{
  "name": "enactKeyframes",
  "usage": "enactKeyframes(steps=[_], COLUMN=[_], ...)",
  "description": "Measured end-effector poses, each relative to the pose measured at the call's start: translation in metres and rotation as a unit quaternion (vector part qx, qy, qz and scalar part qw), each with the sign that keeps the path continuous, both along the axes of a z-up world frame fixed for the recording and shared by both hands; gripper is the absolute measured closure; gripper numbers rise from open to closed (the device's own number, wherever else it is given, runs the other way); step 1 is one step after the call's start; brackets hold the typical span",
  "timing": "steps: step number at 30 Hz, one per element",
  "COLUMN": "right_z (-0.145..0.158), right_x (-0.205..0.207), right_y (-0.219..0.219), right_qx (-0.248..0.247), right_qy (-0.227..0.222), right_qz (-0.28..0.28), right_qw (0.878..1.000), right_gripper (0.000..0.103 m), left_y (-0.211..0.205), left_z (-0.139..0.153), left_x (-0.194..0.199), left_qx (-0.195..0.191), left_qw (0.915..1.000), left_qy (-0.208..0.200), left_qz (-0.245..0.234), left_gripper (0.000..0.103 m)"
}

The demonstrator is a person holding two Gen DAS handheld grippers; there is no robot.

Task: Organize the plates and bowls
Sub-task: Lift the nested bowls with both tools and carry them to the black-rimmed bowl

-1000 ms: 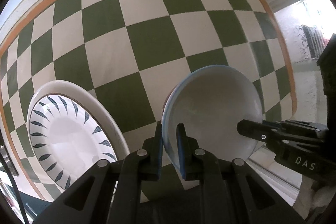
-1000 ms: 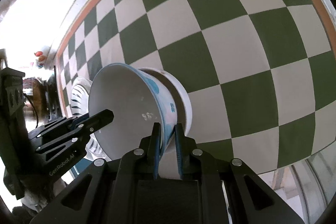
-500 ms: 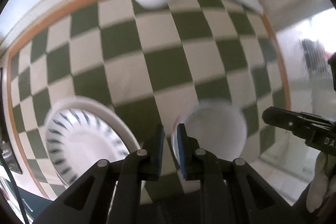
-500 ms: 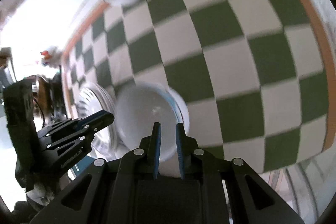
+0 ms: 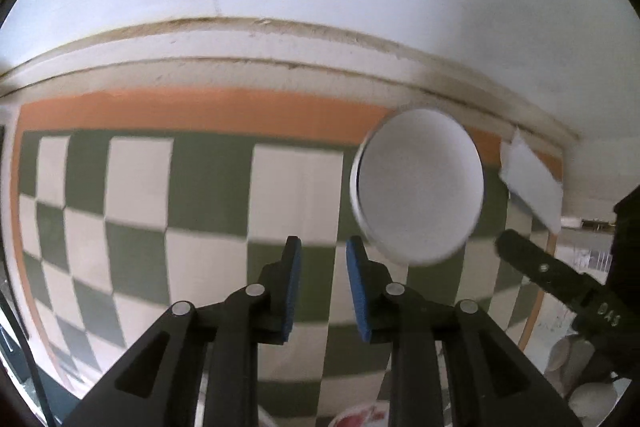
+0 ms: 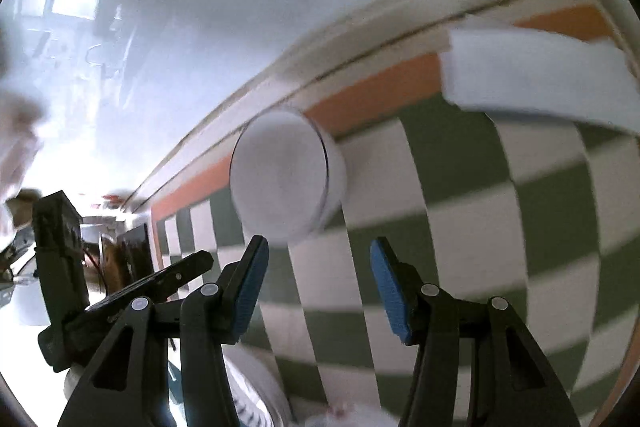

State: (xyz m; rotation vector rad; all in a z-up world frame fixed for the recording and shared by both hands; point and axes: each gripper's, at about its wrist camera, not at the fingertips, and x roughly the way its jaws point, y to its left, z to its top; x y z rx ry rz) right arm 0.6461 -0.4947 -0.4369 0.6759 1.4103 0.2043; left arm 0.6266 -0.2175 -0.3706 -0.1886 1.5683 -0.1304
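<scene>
Tongs first: two grippers, both empty. The left gripper [image 5: 323, 247] has its blue pads a narrow gap apart; the right gripper [image 6: 318, 251] stands spread wide. One white bowl [image 5: 418, 187] sits at one o'clock of the left gripper, near the far orange border of the checkered tablecloth [image 5: 208, 187]. One folded white cloth [image 5: 530, 183] lies at three o'clock of the bowl. Only the right wrist view shows a striped plate rim [image 6: 256, 387] at six o'clock, blurred; each view shows the other gripper
</scene>
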Motion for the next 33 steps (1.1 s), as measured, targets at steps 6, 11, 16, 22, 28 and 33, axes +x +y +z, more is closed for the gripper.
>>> enactKeyframes(steps=[6,11,16,22,28,33], right_z=[-0.036,-0.056,-0.057,-0.052,-0.034,0.0], right_x=[0.037,0.044,0.045,0.036,0.013,-0.021], right_y=[0.014,0.018,0.024,0.029,0.032,0.029], right_qx=[-0.018,-0.009,-0.024,-0.036,-0.038,-0.047], right_qy=[0.034,0.045,0.035,0.03,0.02,0.0], right_qz=[0.015,0.022,0.024,0.033,0.026,0.015], right_qw=[0.999,0.999,0.999,0.998,0.999,0.999], right_gripper=[0.048,0.084,0.088,0.089,0.09,0.09], left_y=[-0.013,-0.029,-0.037,-0.037,-0.041,-0.044], left_z=[-0.022,-0.039,-0.04,-0.027,0.0,0.025], left_x=[0.024,0.026,0.02,0.013,-0.011,-0.044], left_qx=[-0.014,-0.003,0.004,0.001,-0.006,-0.015], left_qw=[0.9998,0.9994,0.9992,0.9989,0.9971,0.9949], left_qy=[0.012,0.017,0.005,-0.011,-0.037,-0.056], left_qz=[-0.005,-0.03,-0.039,-0.046,-0.067,-0.082], left_gripper=[0.082,0.093,0.094,0.094,0.094,0.094])
